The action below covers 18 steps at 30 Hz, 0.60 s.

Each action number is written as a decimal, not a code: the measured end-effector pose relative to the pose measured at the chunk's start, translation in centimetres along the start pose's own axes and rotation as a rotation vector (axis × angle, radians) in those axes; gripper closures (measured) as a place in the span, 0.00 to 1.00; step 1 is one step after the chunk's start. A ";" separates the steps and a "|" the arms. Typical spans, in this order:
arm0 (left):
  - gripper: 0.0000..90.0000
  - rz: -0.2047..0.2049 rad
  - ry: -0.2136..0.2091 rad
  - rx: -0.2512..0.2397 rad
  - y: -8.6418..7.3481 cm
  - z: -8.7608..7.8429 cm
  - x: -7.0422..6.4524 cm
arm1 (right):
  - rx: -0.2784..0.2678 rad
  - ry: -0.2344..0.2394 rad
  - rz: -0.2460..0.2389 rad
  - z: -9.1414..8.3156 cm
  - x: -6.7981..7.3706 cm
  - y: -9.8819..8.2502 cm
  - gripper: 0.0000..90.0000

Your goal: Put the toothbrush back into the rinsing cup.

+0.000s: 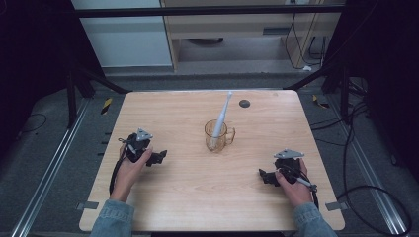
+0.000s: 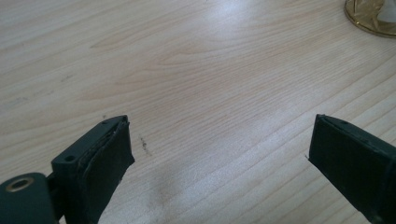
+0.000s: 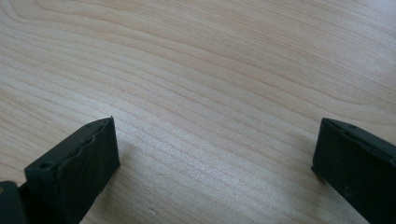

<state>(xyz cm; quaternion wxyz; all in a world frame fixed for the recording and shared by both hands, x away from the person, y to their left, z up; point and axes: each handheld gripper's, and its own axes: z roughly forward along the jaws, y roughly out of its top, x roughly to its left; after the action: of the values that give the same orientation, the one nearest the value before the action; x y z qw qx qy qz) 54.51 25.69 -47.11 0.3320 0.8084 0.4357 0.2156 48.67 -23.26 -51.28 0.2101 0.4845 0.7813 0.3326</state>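
centrally cup (image 1: 218, 136) with toothbrush (image 1: 221, 118), both grippers wide, bare table (image 1: 188, 187) around

A glass mug (image 1: 218, 135) with a toothbrush (image 1: 221, 118) leaning out of it stood mid-bench (image 1: 197, 192), the sole obstacle. Bare wood lay open between the left hand-held gripper (image 1: 159, 158) and right hand-held gripper (image 1: 265, 176), and on all sides of the mug.

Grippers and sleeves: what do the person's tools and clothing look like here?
Both the left gripper and the right gripper are black, each topped by a grey three-cornered plate and trailing a black cable. Their jaws are flat, black, rectangular blocks with small round holes. The person wears blue denim sleeves.
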 end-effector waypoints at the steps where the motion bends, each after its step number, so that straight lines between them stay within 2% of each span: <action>1: 0.06 -0.002 -0.001 0.005 -0.1 0.1 0.1 | 0.000 0.000 0.000 0.0 0.0 0.0 0.00; 7: 0.06 -0.016 -0.003 0.031 -0.8 0.5 0.7 | 0.000 0.000 0.000 0.0 0.0 0.0 0.01; 18: 0.06 -0.048 0.010 0.028 -1.7 1.0 1.7 | 0.000 0.000 -0.001 0.0 0.0 0.0 0.01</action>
<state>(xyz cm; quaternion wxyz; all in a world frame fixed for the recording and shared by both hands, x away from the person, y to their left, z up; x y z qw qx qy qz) 55.06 27.41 -48.87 0.3235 0.8011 0.4598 0.2056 48.68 -23.26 -51.27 0.2104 0.4840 0.7816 0.3325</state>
